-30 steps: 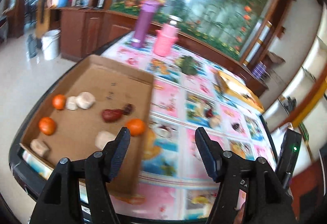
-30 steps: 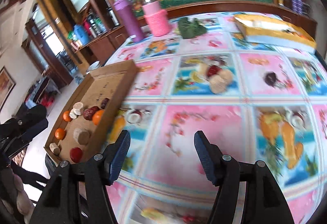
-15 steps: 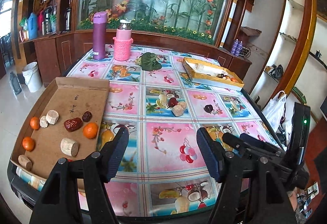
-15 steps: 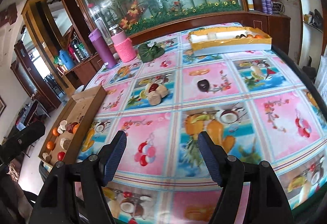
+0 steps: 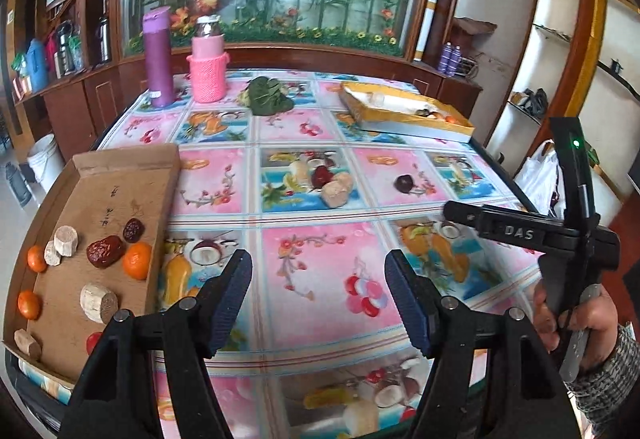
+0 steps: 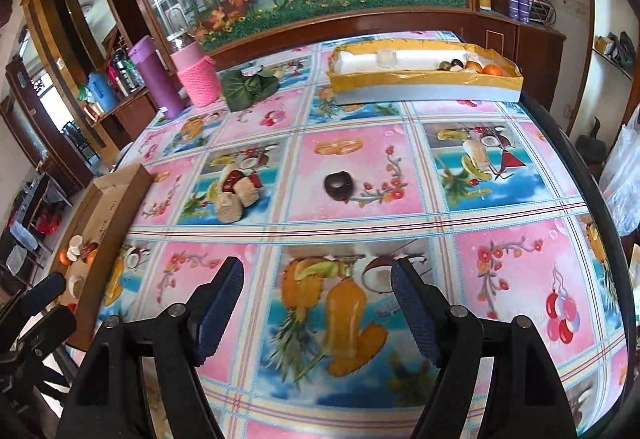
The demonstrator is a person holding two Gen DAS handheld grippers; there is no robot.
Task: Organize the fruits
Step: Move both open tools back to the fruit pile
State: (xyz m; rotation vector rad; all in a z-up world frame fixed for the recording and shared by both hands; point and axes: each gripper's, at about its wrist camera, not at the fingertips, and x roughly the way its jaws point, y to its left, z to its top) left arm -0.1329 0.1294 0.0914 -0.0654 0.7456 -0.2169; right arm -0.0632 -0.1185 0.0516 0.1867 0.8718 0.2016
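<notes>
Left wrist view, claw: my left claw (image 5: 318, 293) hangs above the surface (image 5: 320, 207) with its jaws wide apart and nothing between them.
Left wrist view, fruit: most of it lies in the cardboard tray (image 5: 120, 183) at the left edge: mandarins such as one (image 5: 137, 265) by the tray's right wall, a wrinkled red date (image 5: 105, 250), pale stubby chunks (image 5: 98, 302).
Left wrist view, other hand: the right claw (image 5: 460, 213) reaches in from the right; from here I cannot tell its opening.
Right wrist view, claw: the right claw (image 6: 318, 293) is spread open and empty, low over the printed cloth.
Right wrist view, loose pieces: a dark round fruit (image 6: 338, 184) sits alone mid-surface, well apart from a cluster (image 6: 236, 195) of pale chunks and a red piece to its left.
Right wrist view, far box: the yellow box (image 6: 420, 85) already holds a few pieces at its right end.
Handling, my guess: all look light; the dark fruit is smooth and may roll, so I would close across its widest middle, gently. Mandarins are soft-skinned and bruise; the chunks look firm and forgiving.
</notes>
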